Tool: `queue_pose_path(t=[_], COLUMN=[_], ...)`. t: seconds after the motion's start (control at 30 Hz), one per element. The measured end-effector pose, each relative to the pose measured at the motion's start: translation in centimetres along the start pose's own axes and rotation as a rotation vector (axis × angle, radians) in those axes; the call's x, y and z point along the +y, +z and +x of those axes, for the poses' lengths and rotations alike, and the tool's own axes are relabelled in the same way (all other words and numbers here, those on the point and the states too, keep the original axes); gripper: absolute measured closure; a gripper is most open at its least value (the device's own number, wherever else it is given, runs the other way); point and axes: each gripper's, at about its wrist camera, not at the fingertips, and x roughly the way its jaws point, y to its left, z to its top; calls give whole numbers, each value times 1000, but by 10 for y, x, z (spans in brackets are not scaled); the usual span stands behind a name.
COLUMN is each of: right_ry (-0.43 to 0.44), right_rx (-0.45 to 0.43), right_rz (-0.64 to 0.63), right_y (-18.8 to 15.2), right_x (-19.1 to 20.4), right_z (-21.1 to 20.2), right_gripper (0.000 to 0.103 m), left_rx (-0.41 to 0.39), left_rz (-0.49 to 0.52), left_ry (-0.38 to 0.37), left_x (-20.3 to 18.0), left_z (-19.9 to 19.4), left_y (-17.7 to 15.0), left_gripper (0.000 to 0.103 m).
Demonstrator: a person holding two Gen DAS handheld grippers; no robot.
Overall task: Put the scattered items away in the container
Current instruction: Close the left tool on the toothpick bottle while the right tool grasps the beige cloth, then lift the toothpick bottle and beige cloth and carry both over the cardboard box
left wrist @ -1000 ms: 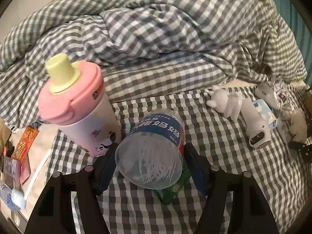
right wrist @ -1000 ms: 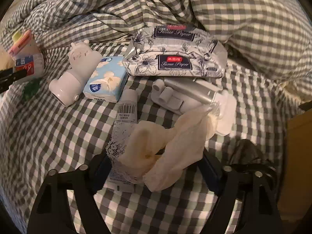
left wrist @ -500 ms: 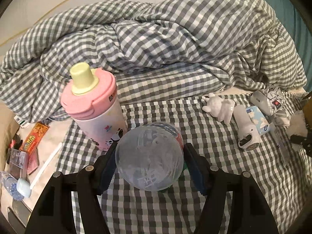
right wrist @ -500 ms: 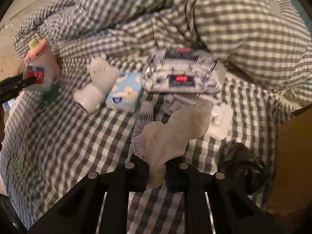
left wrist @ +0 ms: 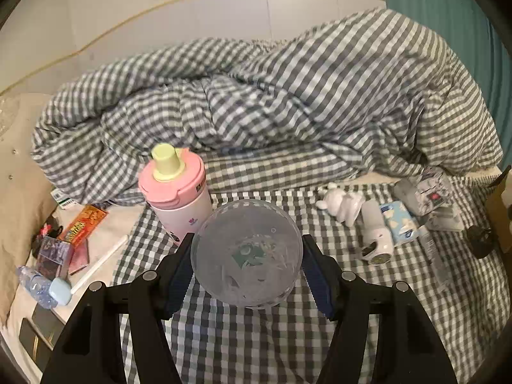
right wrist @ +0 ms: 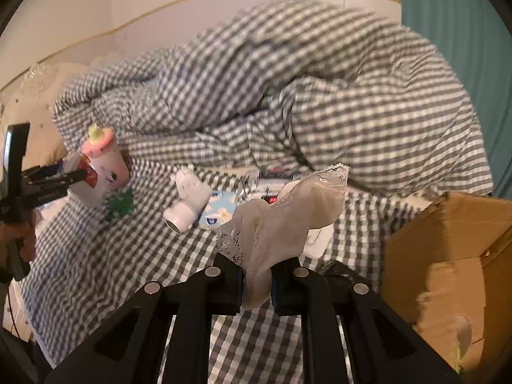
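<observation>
My left gripper is shut on a clear plastic jar of cotton swabs, held above the checked bed with its round base facing the camera. It also shows at the left of the right wrist view. My right gripper is shut on a cream lace-trimmed cloth, lifted off the bed. A brown cardboard box stands at the right. On the bed lie a pink cup, a white bear figure, a white cylinder, a blue tissue pack and a floral wipes pack.
A bunched checked duvet fills the back of the bed. A green packet lies near the pink cup. At the left edge are snack packets, a white stick and a small bottle. A black object lies at the right.
Both grippers rose and pulled back. The left lifted the jar and tipped it base-on. The right closed on the cloth and lifted it; the box came into view.
</observation>
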Motion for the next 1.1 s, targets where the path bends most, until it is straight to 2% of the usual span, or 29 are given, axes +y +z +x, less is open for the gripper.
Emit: queue_pose_path(t=[0.13, 0.3, 0.4, 0.57, 0.93, 1.1], right_ry=[1, 4, -1, -21, -98, -167], right_rx=[-59, -124, -157, -215, -394, -482], right_rz=[-2, -1, -11, -21, -27, -43], right_y=[1, 2, 3, 3, -6, -12], right_x=[-3, -9, -11, -11, -22, -31], right_z=[-35, -76, -99, -136, -220, -259], right_gripper=[91, 91, 91, 91, 91, 91], left_rx=[-26, -96, -123, -201, -346, -430], left_rz=[-20, -39, -57, -33, -44, -22], left_ry=[-13, 7, -13, -28, -70, -65], left_x=[-9, -25, -32, -56, -94, -121], left_z=[-23, -67, -91, -133, -208, -241], left_y=[0, 1, 4, 14, 31, 36], left_gripper=[38, 38, 38, 38, 38, 38])
